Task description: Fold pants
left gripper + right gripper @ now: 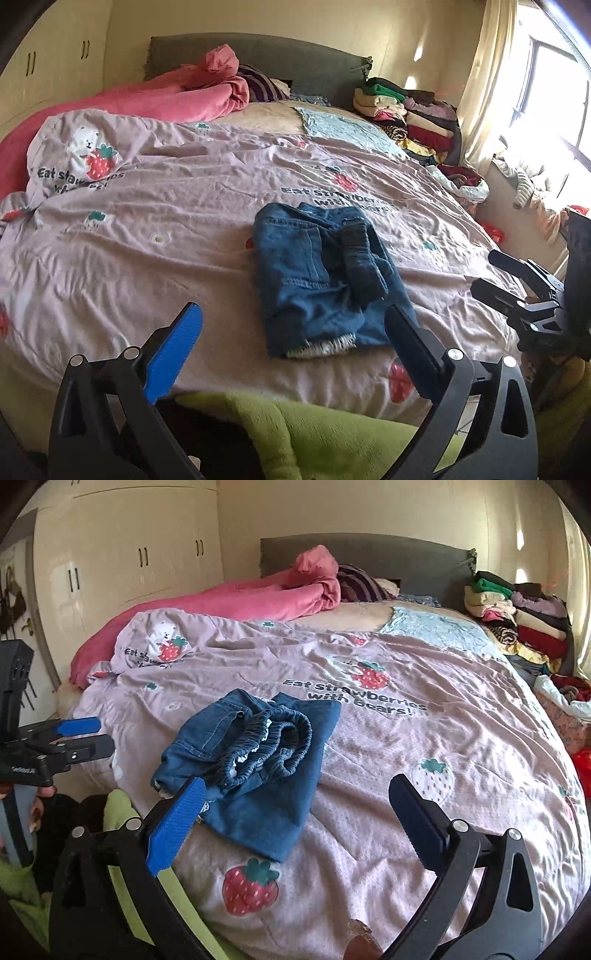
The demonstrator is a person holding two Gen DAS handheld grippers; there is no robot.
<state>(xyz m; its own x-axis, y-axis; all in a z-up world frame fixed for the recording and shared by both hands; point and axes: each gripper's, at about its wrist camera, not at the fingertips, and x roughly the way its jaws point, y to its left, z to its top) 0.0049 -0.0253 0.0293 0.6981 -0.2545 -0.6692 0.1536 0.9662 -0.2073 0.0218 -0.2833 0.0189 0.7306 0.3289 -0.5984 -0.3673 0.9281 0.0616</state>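
A pair of blue denim pants [317, 277] lies folded into a small bundle on the pink strawberry quilt [166, 221] near the bed's front edge. In the right wrist view the pants [258, 768] show their elastic waistband on top. My left gripper [295, 354] is open and empty, just short of the bundle's near edge. My right gripper [299, 823] is open and empty, with its blue left finger [177, 823] beside the pants' near corner. Each gripper also shows in the other view: the right one [491, 273] and the left one [96, 734].
A rolled pink blanket [240, 598] lies at the back left by the grey headboard [369, 557]. A stack of folded clothes [517, 616] stands at the back right. Green fabric [314, 428] hangs below the front edge. Wardrobe doors [129, 554] stand left.
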